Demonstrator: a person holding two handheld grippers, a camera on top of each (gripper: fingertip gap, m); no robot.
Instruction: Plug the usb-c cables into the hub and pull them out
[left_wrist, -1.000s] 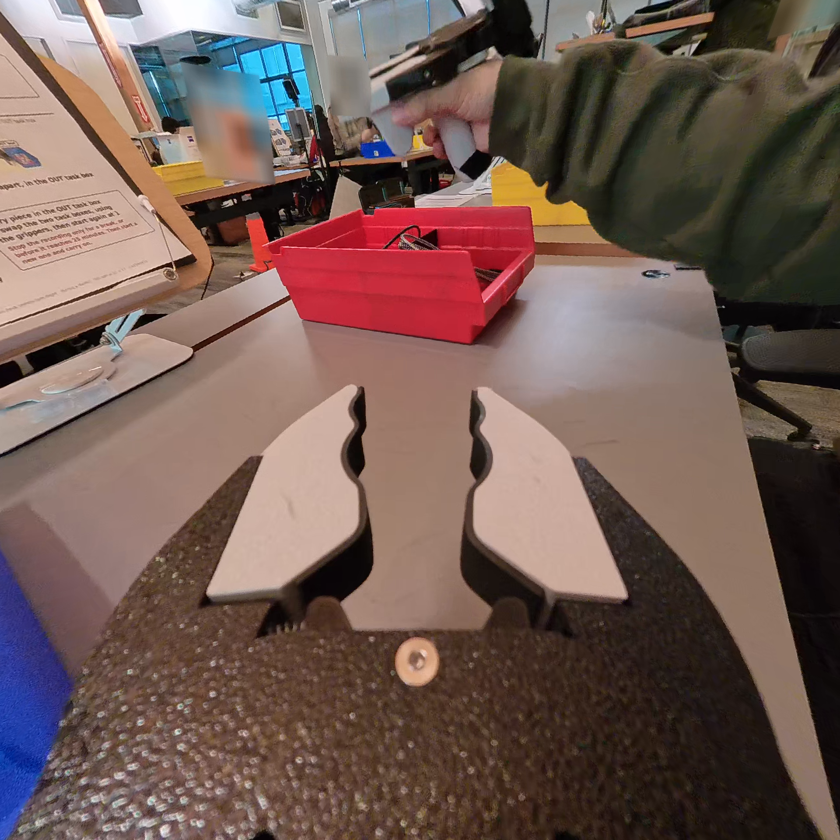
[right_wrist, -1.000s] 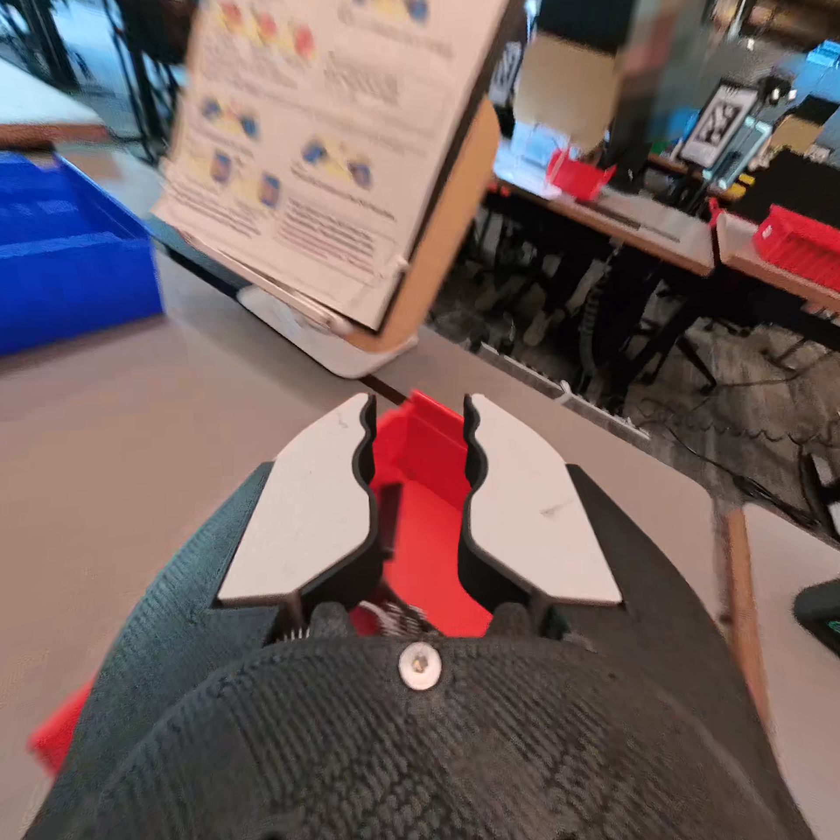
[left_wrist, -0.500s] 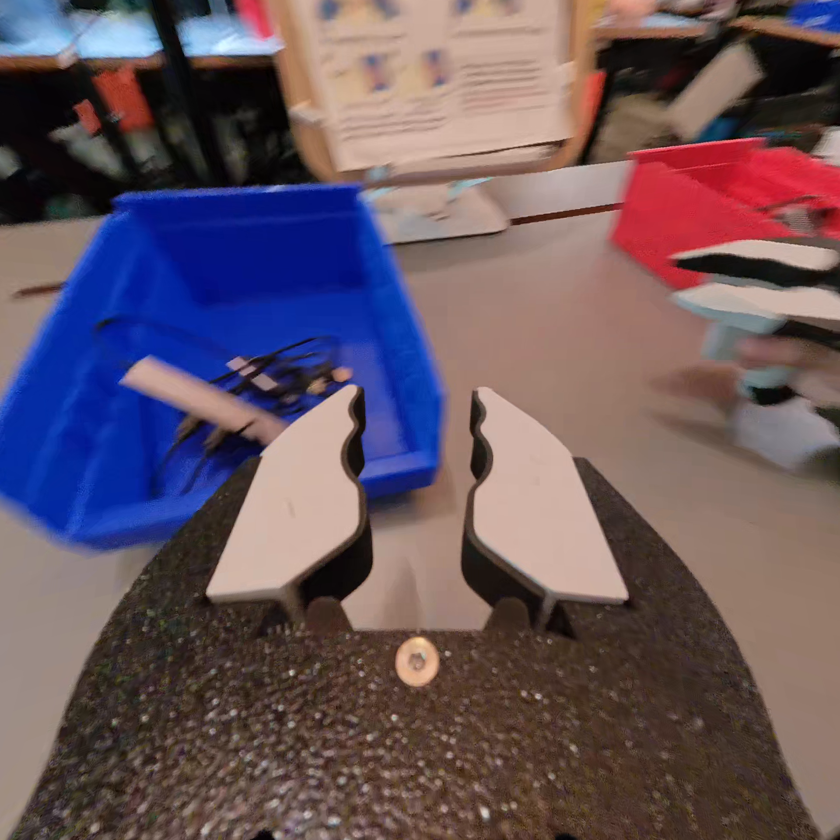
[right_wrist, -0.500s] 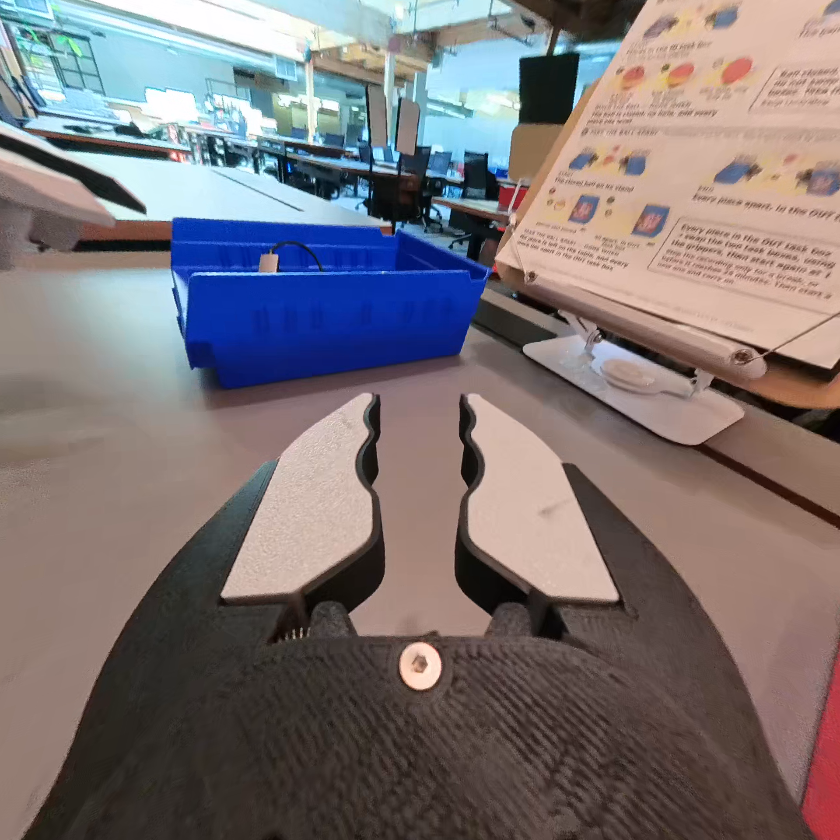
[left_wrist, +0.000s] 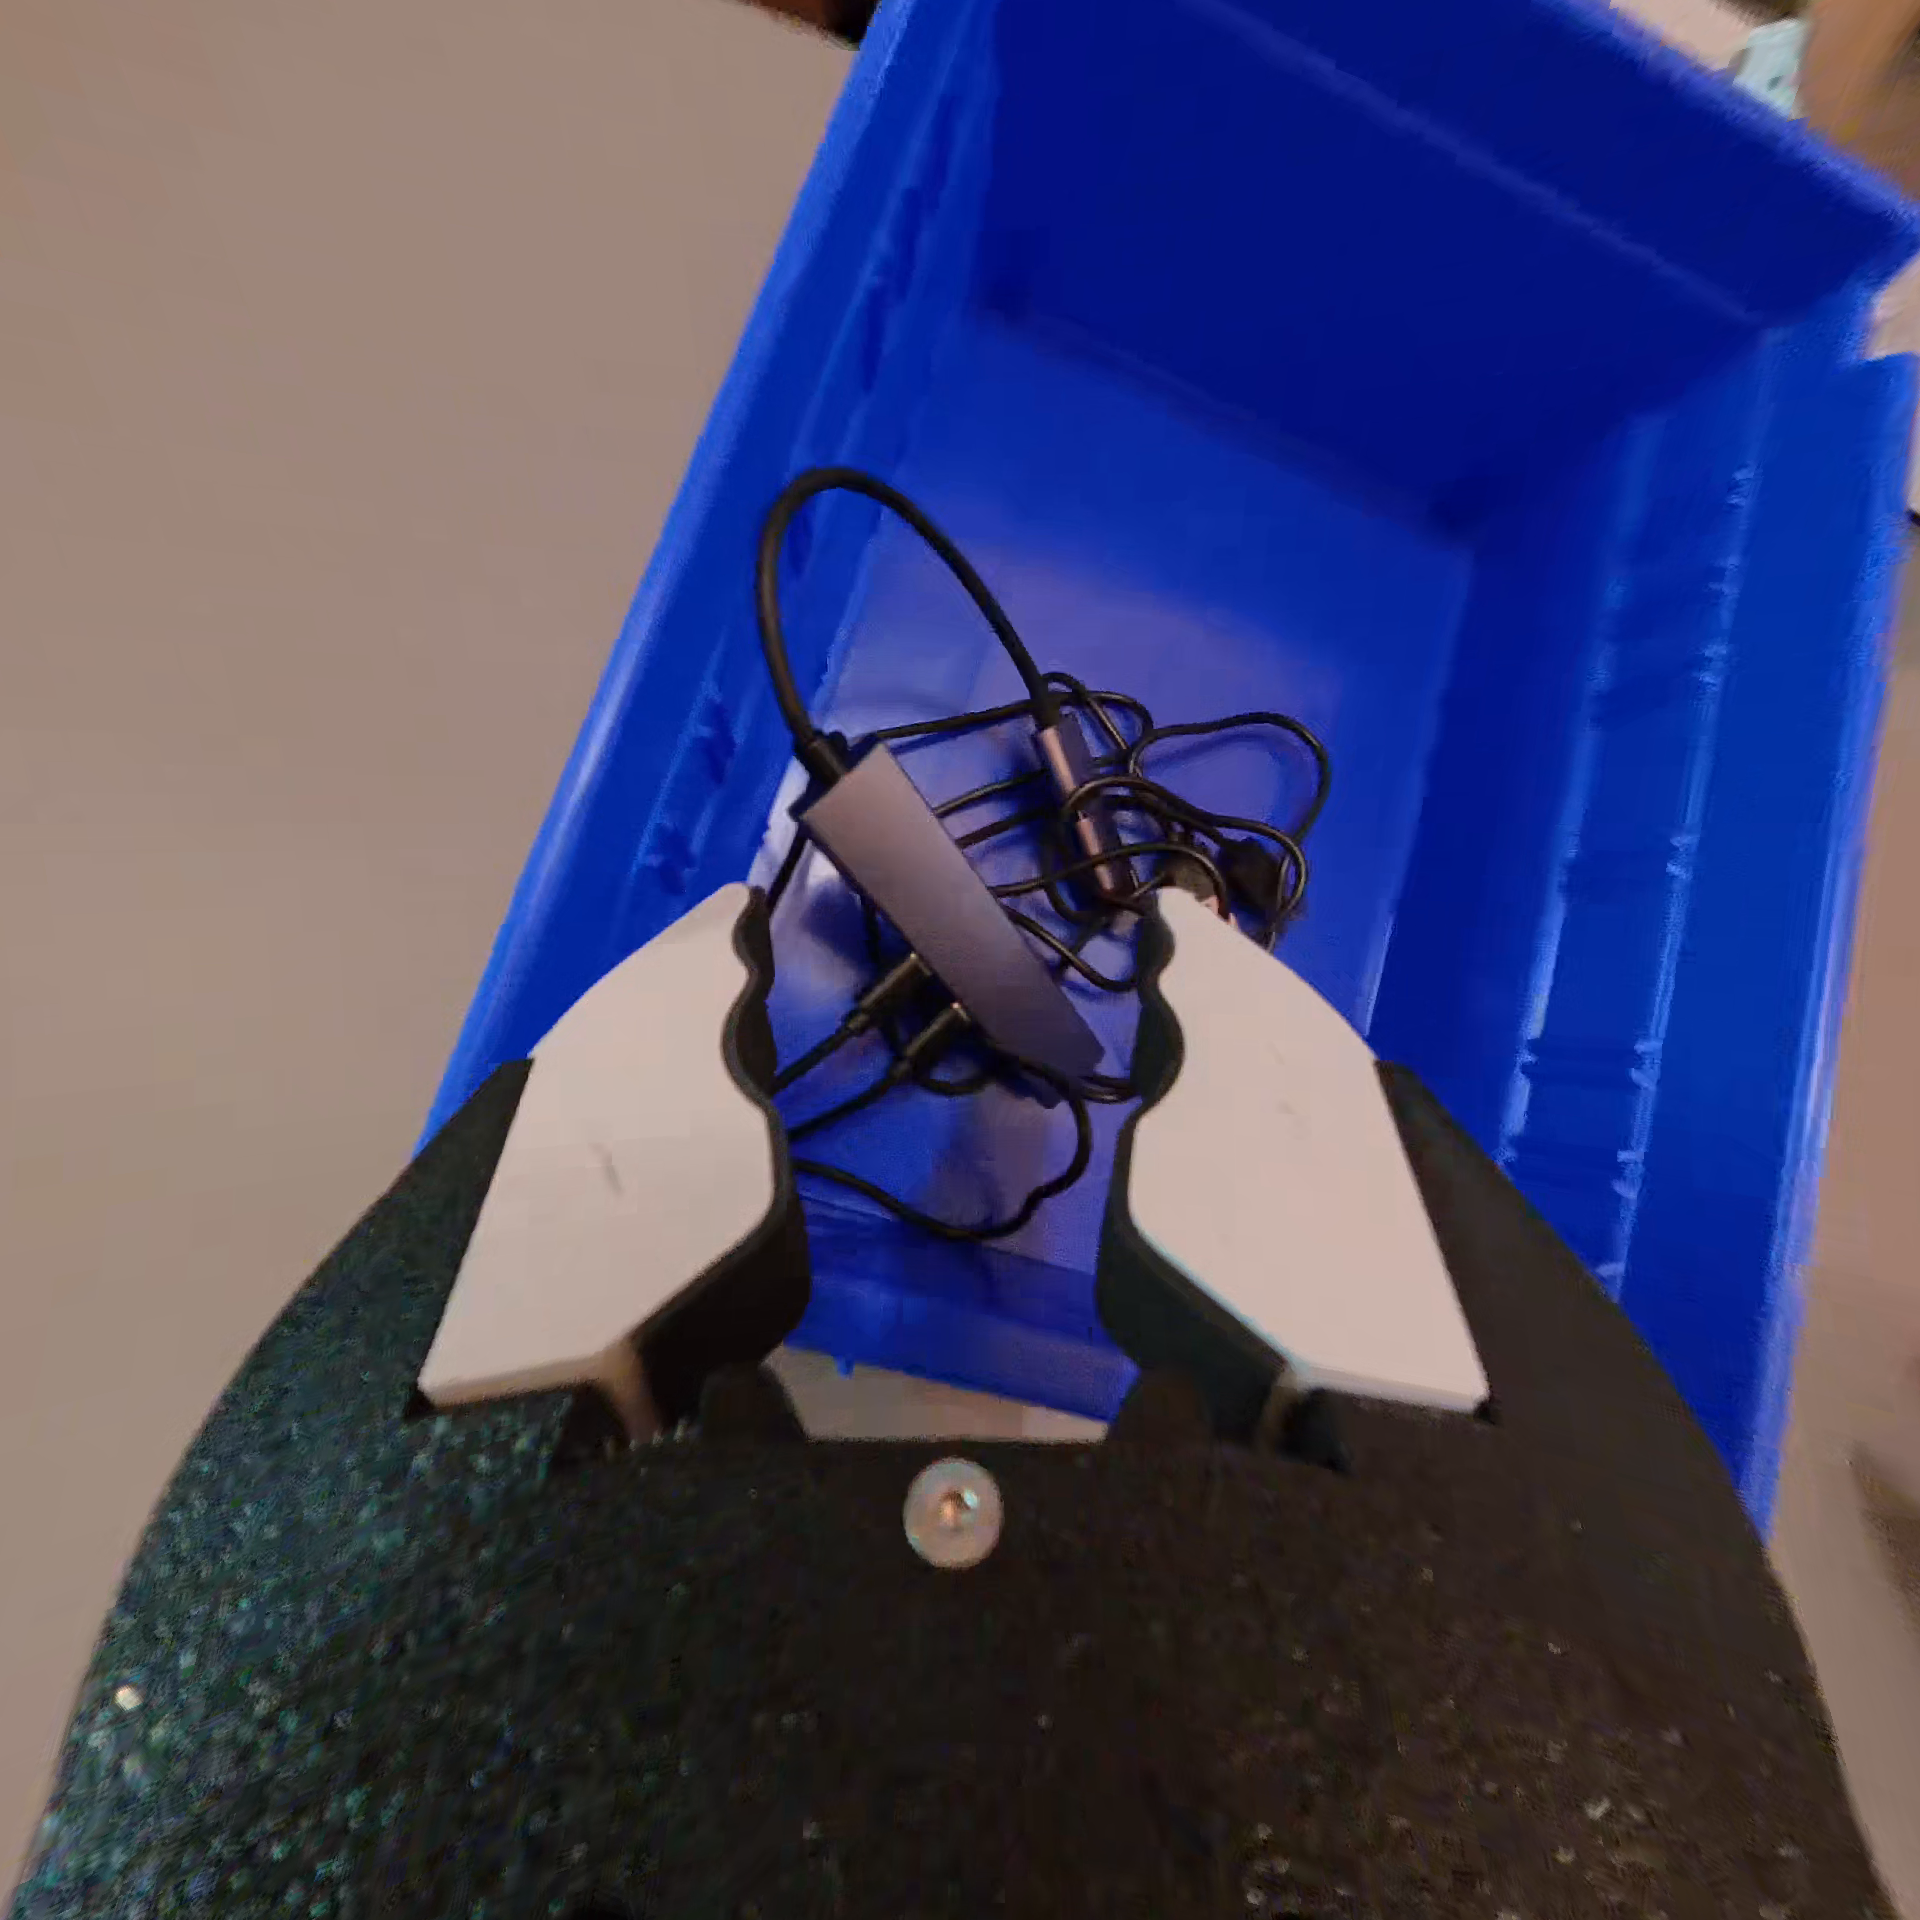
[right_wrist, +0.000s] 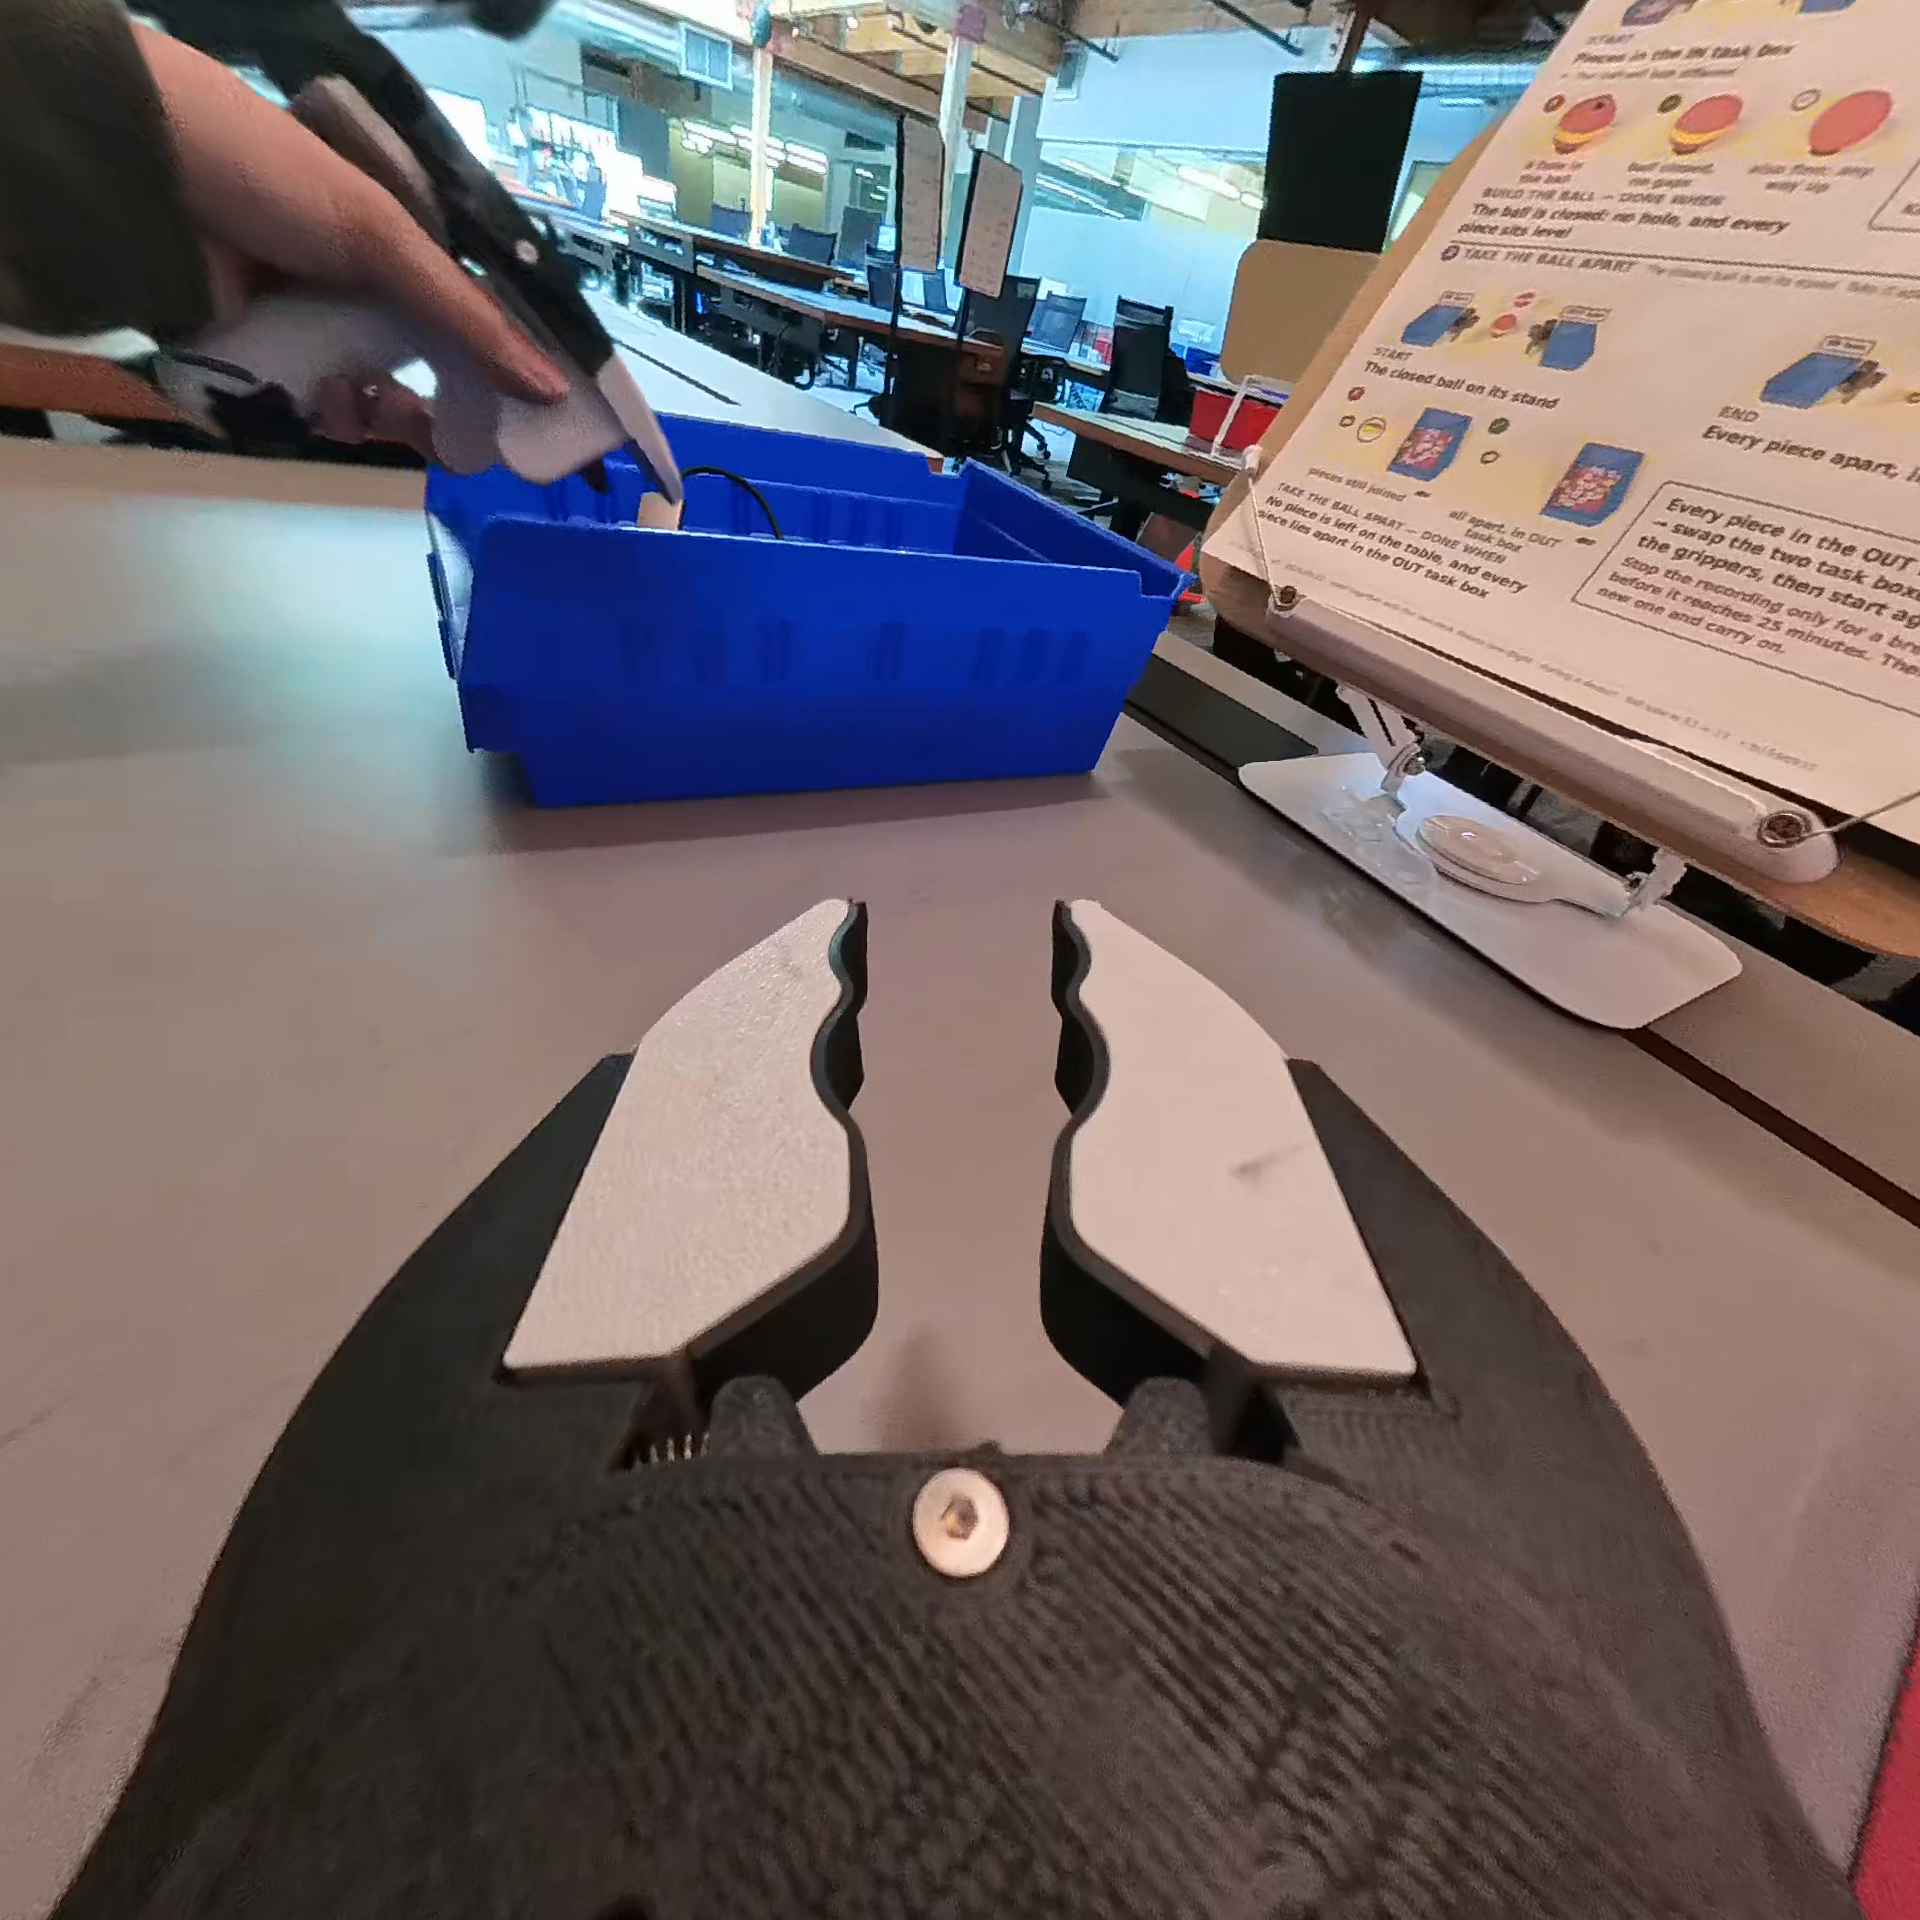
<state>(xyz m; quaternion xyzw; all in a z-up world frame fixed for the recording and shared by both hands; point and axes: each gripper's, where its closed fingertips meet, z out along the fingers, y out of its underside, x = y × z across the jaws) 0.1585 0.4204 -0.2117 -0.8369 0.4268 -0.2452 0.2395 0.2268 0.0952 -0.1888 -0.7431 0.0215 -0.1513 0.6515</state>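
A grey bar-shaped hub (left_wrist: 940, 914) lies in a blue bin (left_wrist: 1621, 727) on a tangle of thin black cables (left_wrist: 1174, 821). Two black plugs (left_wrist: 914, 1013) sit at its side. My left gripper (left_wrist: 951, 914) is open and empty, hovering over the bin's near end with the hub showing between its fingers. My right gripper (right_wrist: 958, 914) is open and empty, low over the grey table (right_wrist: 260, 935), some way from the blue bin (right_wrist: 810, 644). The right wrist view also shows the left gripper (right_wrist: 582, 436) in a hand, tipped down into the bin.
A tilted instruction board (right_wrist: 1662, 416) on a white stand (right_wrist: 1496, 894) is at the right of the bin. A sliver of red bin (right_wrist: 1896, 1787) shows at the right edge of the right wrist view. Desks and chairs fill the room behind. The grippers' ends are close to 35 centimetres from one another.
My left gripper swung from the red bin to the blue bin, moved in over it and opened wider. My right gripper turned from the red bin toward the blue bin and came closer.
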